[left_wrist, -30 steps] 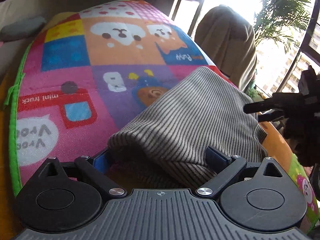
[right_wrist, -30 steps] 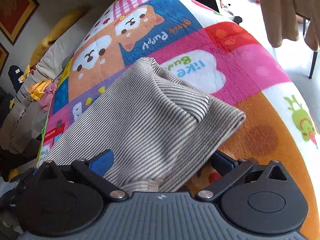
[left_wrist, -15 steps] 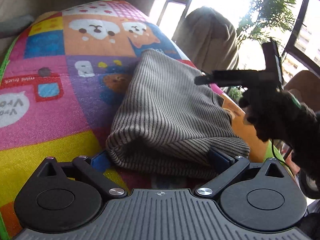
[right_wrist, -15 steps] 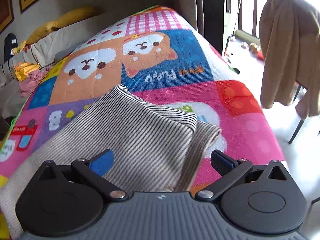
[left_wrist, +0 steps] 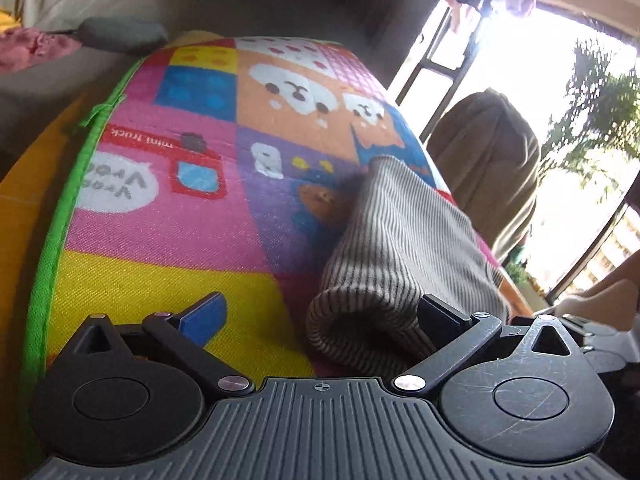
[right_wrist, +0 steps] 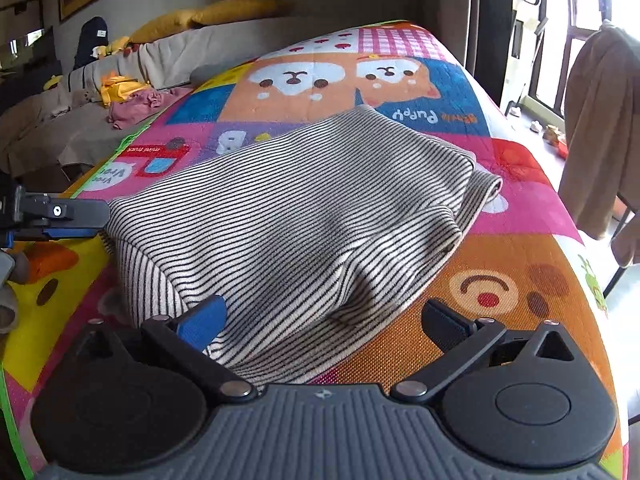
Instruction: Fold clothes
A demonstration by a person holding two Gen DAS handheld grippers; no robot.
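A grey and white striped garment (right_wrist: 304, 216) lies folded on the colourful cartoon play mat (right_wrist: 500, 280). In the left wrist view it (left_wrist: 400, 240) lies ahead and to the right. My left gripper (left_wrist: 320, 312) is open, with its right finger against the garment's near rolled end and its left finger over bare mat. My right gripper (right_wrist: 324, 316) is open at the garment's near edge, with the cloth lying between its fingers. The left gripper also shows in the right wrist view (right_wrist: 60, 216), at the garment's left side.
A sofa with yellow cushions (right_wrist: 224, 16) and loose pink clothes (right_wrist: 136, 104) lies beyond the mat's far left. A chair draped with brown cloth (right_wrist: 600, 120) stands to the right by bright windows. The mat has a green edge (left_wrist: 60, 220).
Both grippers have let go of the garment and pulled back toward its near edge. The garment has gone from lifted and bunched to lying flat and folded. The left gripper shifted left.
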